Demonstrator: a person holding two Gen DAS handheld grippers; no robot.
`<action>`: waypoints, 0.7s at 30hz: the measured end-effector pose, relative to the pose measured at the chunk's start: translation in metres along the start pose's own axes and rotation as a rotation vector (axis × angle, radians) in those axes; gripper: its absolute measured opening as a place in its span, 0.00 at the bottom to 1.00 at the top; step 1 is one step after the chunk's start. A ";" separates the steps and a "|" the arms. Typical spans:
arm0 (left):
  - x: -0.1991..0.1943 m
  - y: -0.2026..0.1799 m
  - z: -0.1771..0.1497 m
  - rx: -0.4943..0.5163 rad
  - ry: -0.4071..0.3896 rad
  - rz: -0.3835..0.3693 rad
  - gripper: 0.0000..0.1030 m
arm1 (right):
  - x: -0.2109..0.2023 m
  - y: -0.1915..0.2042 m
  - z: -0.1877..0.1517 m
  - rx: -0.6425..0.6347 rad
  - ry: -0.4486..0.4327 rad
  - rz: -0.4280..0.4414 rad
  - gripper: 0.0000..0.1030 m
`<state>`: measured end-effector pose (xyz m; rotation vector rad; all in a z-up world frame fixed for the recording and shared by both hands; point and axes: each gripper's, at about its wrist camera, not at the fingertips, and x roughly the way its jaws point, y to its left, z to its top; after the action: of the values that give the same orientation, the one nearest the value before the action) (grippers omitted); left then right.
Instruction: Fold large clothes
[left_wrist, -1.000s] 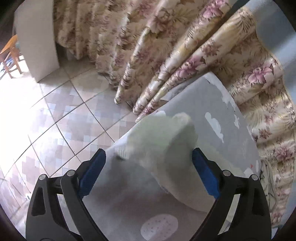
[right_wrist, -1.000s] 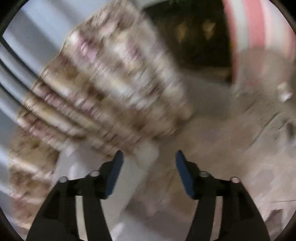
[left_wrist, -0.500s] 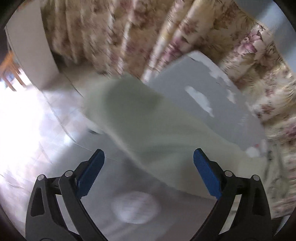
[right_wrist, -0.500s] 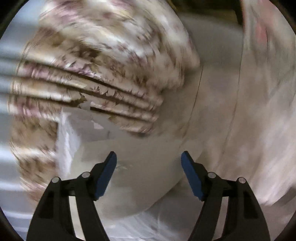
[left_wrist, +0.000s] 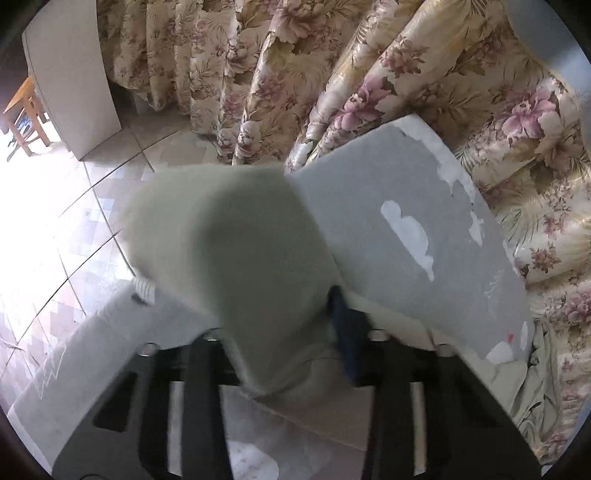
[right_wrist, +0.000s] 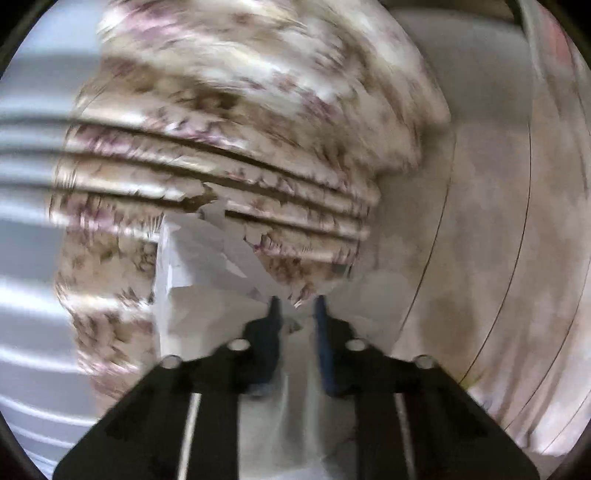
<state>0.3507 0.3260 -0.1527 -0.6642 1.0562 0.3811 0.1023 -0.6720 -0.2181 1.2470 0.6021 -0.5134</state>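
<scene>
A pale green garment (left_wrist: 236, 236) bulges up over my left gripper (left_wrist: 284, 332) and hangs past the near left corner of the grey table (left_wrist: 388, 192). The left jaws are closing with a bunch of this cloth between them. One blue pad (left_wrist: 347, 332) shows pressed against the cloth; the other is hidden under it. In the blurred right wrist view my right gripper (right_wrist: 297, 306) is closing, its fingertips a narrow gap apart, with pale cloth (right_wrist: 295, 387) gathered between the fingers above the table's corner (right_wrist: 192, 295).
A floral curtain (left_wrist: 369, 74) hangs close behind the table. The table top has peeled white patches (left_wrist: 410, 232). Tiled floor (left_wrist: 55, 240) lies to the left, with a white panel (left_wrist: 70, 74) and a wooden chair (left_wrist: 26, 110). Crumpled pale fabric (left_wrist: 535, 384) lies at the right.
Both grippers went from wide open to nearly closed. The garment now bunches over the left fingers. The right gripper dropped and tilted down toward the table corner.
</scene>
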 end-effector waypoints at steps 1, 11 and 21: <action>-0.002 -0.001 0.002 0.007 -0.003 -0.013 0.23 | -0.006 0.014 0.002 -0.059 -0.029 -0.009 0.09; -0.098 -0.084 -0.003 0.248 -0.248 0.000 0.17 | -0.098 0.144 0.009 -0.452 -0.212 0.081 0.08; -0.125 -0.265 -0.154 0.667 -0.224 -0.125 0.16 | -0.085 0.191 -0.023 -0.638 -0.175 0.051 0.08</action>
<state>0.3458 0.0283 -0.0077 -0.0837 0.8503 -0.0189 0.1620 -0.6006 -0.0296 0.6043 0.5262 -0.3417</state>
